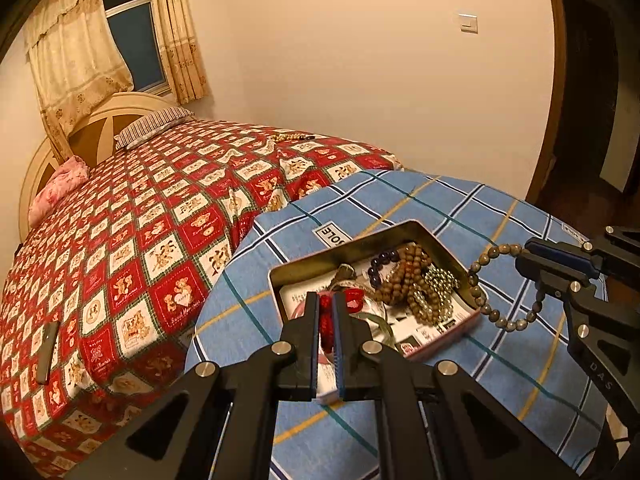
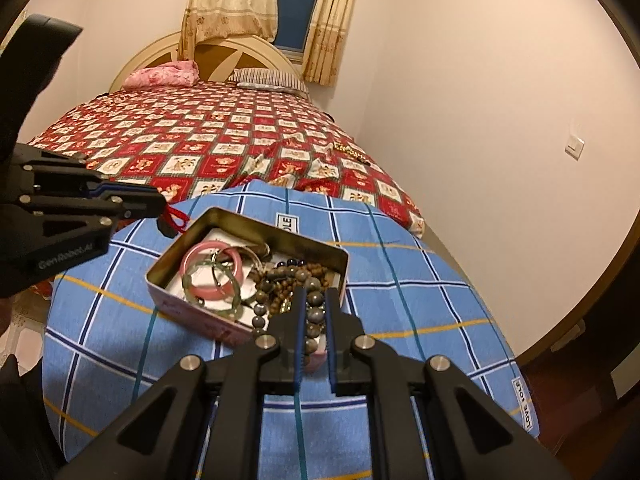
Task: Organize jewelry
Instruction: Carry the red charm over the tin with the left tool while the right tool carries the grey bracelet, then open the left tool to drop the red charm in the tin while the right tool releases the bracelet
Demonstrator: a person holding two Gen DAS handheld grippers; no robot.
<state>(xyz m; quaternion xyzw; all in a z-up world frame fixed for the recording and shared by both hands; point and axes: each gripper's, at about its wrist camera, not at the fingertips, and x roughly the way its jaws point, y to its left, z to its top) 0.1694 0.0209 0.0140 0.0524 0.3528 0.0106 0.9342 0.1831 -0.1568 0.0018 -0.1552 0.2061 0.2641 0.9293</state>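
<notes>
Jewelry tin (image 2: 248,276) sits open on blue plaid cloth (image 1: 460,216), full of bangles and bead strings. Your left tongs (image 1: 327,312) clenched on red cord piece (image 1: 326,320) above tin's near end. Your right tongs (image 2: 315,308) grasping grey bead bracelet (image 1: 486,304), loop draped over tin rim. Red patterned bed (image 1: 140,216) behind.

Left claw (image 1: 327,312) clamping red cord (image 1: 326,322), open tin (image 1: 404,232) beyond
</notes>
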